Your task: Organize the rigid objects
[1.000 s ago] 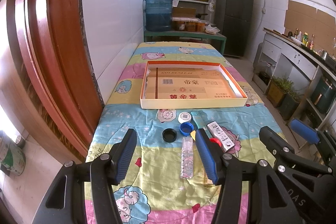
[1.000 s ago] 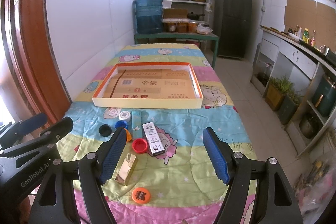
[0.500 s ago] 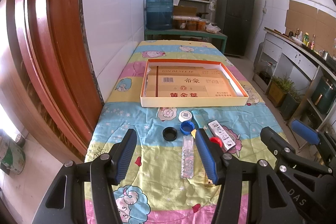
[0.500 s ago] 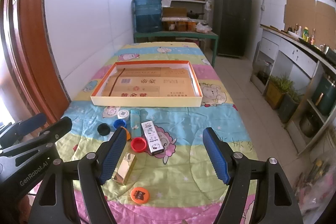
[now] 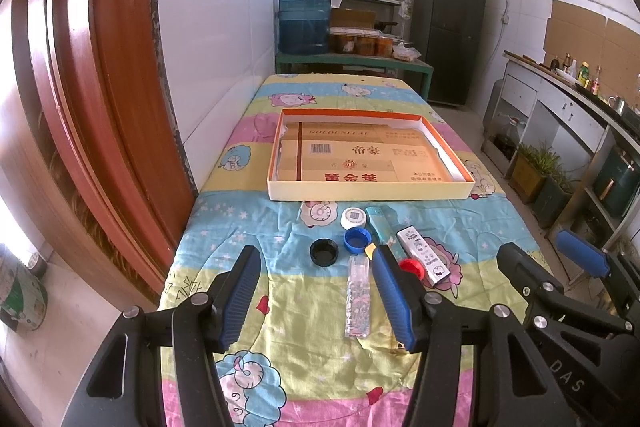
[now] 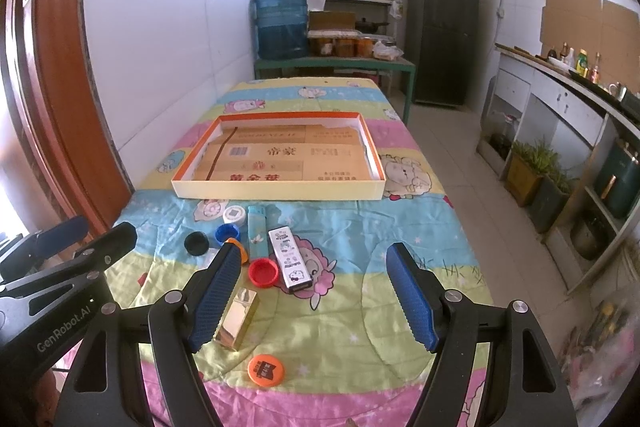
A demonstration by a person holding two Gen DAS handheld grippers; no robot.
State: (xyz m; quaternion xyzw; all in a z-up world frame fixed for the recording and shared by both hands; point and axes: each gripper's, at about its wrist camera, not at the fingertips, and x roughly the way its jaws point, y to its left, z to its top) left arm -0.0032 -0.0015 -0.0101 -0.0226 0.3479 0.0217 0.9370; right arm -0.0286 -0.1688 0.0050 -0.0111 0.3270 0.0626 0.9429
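A shallow cardboard box lid (image 5: pixel 370 193) (image 6: pixel 280 191) lies open on the quilted table, lined with flat carton. In front of it lie small items: a white cap (image 5: pixel 353 217), a blue cap (image 5: pixel 356 239), a black cap (image 5: pixel 323 251), a clear glitter case (image 5: pixel 357 295), a teal lighter (image 6: pixel 256 233), a white cartoon box (image 6: pixel 289 259), a red cap (image 6: pixel 263 271), a gold box (image 6: pixel 237 319) and an orange cap (image 6: pixel 266 369). My left gripper (image 5: pixel 316 295) is open above the near table, empty. My right gripper (image 6: pixel 312 293) is open and empty, its left finger beside the gold box.
A tiled wall and a wooden door frame (image 5: pixel 88 99) run along the table's left. A blue water jug (image 5: pixel 304 19) on a green bench, shelves and a dark fridge (image 5: pixel 448 27) stand beyond the far end. A counter (image 6: pixel 568 99) lines the right.
Both views have drifted slightly back and up; the objects sit a little lower in frame. Nothing on the table has moved and both grippers stay open.
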